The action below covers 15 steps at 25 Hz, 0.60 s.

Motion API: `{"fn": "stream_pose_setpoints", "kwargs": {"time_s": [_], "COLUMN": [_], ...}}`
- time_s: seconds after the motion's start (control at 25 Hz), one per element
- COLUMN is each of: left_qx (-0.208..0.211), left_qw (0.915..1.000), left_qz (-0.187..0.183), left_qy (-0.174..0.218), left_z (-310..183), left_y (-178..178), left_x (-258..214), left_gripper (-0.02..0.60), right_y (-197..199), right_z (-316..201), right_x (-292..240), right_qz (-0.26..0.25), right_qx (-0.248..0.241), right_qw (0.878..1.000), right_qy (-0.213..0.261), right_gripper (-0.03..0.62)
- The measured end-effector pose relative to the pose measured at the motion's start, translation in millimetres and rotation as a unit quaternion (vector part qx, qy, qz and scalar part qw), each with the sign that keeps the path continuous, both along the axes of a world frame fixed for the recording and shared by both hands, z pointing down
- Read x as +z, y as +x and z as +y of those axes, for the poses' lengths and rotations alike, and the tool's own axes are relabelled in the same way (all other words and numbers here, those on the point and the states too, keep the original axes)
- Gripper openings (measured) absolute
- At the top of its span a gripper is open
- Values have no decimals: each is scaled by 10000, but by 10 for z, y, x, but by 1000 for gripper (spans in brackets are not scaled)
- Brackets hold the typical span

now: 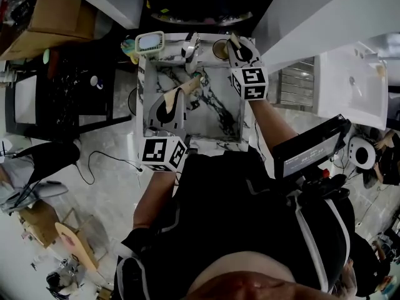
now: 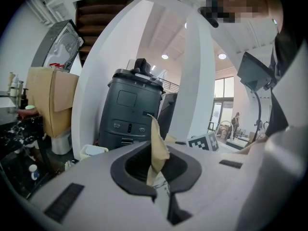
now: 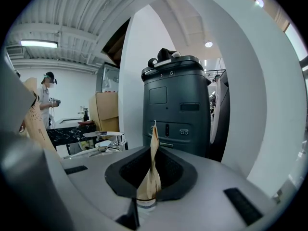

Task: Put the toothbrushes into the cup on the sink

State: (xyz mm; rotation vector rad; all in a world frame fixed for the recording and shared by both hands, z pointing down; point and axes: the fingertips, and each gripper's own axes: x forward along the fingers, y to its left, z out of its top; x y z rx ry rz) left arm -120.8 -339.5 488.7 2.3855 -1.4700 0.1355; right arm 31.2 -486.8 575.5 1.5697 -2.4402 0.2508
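the cup, if that round brown-rimmed thing is it, stands at the back of the marble sink, just right of the faucet. no toothbrush shows in any view. the right gripper hangs just beside the cup, jaws pressed together on nothing. the left gripper hovers over the basin, nearer the person, jaws likewise together and empty. my read: a pick-up comes first, so find a brush, part the jaws, and pinch the handle mid-length so one end drops cleanly into the cup.
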Motion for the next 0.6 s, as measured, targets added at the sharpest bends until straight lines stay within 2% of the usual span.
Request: {"fn": "stream_pose_setpoints", "kwargs": {"time_s": [0.24, 0.52, 0.6], "left_qx": [-23, -121, -44], "left_qw": [10000, 9999, 9999], "left_qz": [-10, -58, -22], "left_qy": [24, 102, 104], "left_z": [5, 52, 74], "left_y": [-1, -74, -57], "left_x": [-9, -89, -117], "left_gripper": [23, 23, 23], "right_y": [4, -31, -12], "right_z": [-15, -2, 10], "right_x": [31, 4, -28], "right_qz": [-14, 392, 463], "right_qx": [16, -60, -17], "right_qw": [10000, 9992, 9989], "right_qy": [-53, -63, -77], "right_gripper": [43, 44, 66]}}
